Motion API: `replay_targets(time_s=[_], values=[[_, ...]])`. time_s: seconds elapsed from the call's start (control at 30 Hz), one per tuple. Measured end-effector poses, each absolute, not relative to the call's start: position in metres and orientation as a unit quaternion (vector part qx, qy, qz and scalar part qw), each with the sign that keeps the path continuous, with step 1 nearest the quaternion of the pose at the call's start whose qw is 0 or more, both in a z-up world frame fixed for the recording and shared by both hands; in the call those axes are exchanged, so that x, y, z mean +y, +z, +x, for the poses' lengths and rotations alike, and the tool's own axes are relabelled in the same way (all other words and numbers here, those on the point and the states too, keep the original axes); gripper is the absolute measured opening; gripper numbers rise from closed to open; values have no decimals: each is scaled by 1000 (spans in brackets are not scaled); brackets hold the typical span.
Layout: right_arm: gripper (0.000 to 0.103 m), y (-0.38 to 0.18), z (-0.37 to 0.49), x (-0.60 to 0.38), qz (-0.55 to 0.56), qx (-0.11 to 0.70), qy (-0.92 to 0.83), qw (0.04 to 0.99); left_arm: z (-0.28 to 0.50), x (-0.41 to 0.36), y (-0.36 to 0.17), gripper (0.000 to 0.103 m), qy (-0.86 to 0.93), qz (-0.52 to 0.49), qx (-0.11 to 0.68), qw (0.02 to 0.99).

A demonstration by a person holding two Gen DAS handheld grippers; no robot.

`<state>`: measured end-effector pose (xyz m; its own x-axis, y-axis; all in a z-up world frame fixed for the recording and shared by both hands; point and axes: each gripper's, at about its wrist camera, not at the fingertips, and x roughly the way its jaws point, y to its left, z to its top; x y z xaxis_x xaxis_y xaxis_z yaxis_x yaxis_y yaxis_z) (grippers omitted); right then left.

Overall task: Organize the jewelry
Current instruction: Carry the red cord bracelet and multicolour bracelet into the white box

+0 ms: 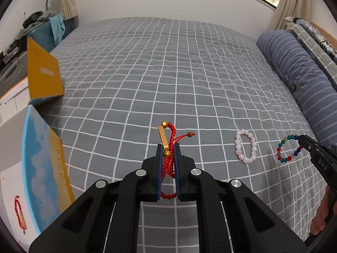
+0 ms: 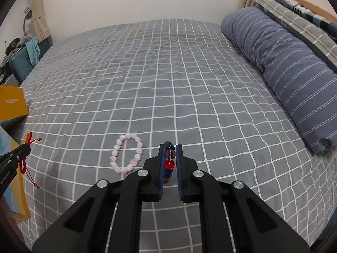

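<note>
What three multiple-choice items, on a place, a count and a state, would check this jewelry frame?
1. Where does the pale pink bead bracelet lie?
A in the box
B on the grey checked bedspread
C on the pillow

2. How many bracelets are gripped?
A none
B one
C two

3. How is the left gripper?
A wide open
B shut on the red braided cord bracelet with gold bar
C shut, empty

B: it rests flat on the cover.
C: the right gripper pinches the multicoloured glass bead bracelet too.
B: cord sits between the pads.
</note>
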<state>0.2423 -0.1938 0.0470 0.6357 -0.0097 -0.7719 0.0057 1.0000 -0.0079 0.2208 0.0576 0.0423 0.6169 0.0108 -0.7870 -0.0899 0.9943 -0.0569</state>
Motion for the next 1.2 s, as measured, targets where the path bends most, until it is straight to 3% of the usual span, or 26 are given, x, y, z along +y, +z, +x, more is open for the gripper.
replay_targets(time_s=[1.2], values=[[9,132,145,-70,-40,359,94,928,109,115,131,9,60,-52,379,922]])
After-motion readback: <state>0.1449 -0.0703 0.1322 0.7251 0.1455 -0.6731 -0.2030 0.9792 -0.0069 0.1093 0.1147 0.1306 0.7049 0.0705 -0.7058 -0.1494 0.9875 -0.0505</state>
